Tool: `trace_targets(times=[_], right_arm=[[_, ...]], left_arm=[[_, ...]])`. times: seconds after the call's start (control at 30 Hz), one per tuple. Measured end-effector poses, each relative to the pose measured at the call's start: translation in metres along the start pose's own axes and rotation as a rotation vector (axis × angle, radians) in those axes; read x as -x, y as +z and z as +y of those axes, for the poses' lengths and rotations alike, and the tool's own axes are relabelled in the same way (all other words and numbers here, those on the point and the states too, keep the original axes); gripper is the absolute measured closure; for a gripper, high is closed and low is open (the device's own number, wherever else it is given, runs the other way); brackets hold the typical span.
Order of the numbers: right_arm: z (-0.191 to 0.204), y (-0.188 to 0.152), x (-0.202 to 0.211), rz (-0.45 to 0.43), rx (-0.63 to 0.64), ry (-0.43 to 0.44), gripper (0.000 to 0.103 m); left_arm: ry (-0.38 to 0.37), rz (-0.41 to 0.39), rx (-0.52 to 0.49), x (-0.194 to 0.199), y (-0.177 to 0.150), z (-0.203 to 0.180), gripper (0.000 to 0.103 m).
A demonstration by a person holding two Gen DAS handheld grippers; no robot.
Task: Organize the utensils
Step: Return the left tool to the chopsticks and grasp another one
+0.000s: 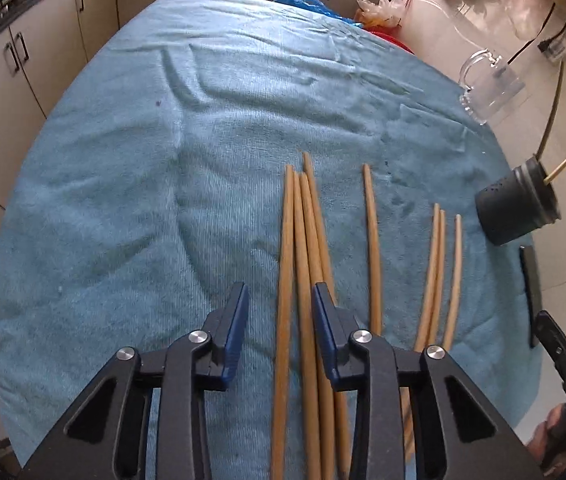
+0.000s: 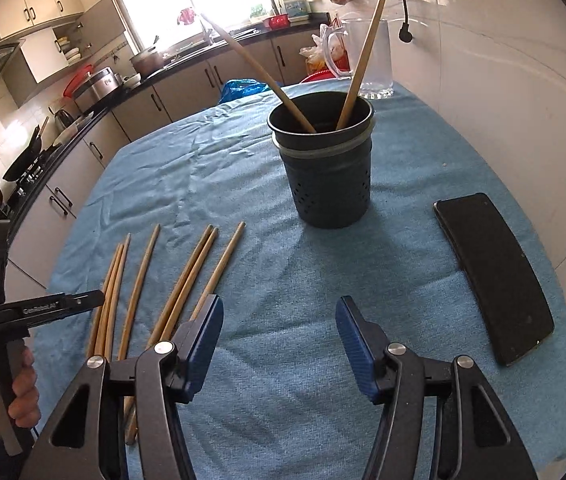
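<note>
Nearest, left gripper (image 1: 279,322) with blue-padded jaws apart, hovering above a cluster of long tan wooden chopsticks (image 1: 303,264) lying loose on the wrinkled blue towel-covered table (image 1: 123,200). Right gripper (image 2: 279,340) likewise spread wide, holding nothing. Beyond, flat black phone (image 2: 495,276) on the right. Farther, dark perforated cylindrical utensil holder (image 2: 329,176) upright, two chopsticks (image 2: 359,76) leaning inside. Behind, clear glass pitcher (image 2: 375,56).

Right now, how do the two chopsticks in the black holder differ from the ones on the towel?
The chopsticks in the holder lean upright against the rim of the black holder; the chopsticks on the towel lie flat, roughly side by side. The holder has two; the blue towel has eight. All are plain light wood.
</note>
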State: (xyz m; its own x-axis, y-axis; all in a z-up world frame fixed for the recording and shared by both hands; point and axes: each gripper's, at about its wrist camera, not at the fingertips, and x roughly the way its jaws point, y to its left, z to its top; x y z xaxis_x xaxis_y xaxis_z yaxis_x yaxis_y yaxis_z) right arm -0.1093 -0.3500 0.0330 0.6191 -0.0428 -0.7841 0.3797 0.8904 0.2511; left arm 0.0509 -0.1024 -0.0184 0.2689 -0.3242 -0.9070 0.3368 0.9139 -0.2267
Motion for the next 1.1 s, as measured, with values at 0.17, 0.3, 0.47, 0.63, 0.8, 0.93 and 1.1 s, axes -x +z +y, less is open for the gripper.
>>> trace_targets(times=[0.17,0.3,0.47,0.63,0.8,0.93,1.1], right_arm=[[0.004,0.001,-0.008,0.037,0.003,0.02,0.041],[0.014,0.004,-0.011,0.045,0.02,0.025,0.042],[0.036,0.012,-0.022,0.083,0.052,0.071,0.05],[0.068,0.028,-0.042,0.147,0.071,0.134,0.051],[0.095,0.04,-0.07,0.23,0.091,0.164,0.052],[0.114,0.049,-0.105,0.309,0.109,0.155,0.062],[0.134,0.053,-0.143,0.382,0.112,0.131,0.072]], left_arm=[[0.007,-0.008,0.025,0.0,0.006,0.009,0.08],[-0.027,-0.008,0.038,0.0,0.007,0.019,0.083],[0.014,-0.023,0.021,-0.003,0.013,0.011,0.083],[0.035,-0.03,0.048,-0.003,0.017,0.018,0.096],[0.002,-0.021,0.083,0.005,0.01,0.041,0.096],[-0.035,-0.01,0.105,0.007,0.009,0.054,0.096],[-0.057,-0.007,0.122,0.006,0.013,0.061,0.096]])
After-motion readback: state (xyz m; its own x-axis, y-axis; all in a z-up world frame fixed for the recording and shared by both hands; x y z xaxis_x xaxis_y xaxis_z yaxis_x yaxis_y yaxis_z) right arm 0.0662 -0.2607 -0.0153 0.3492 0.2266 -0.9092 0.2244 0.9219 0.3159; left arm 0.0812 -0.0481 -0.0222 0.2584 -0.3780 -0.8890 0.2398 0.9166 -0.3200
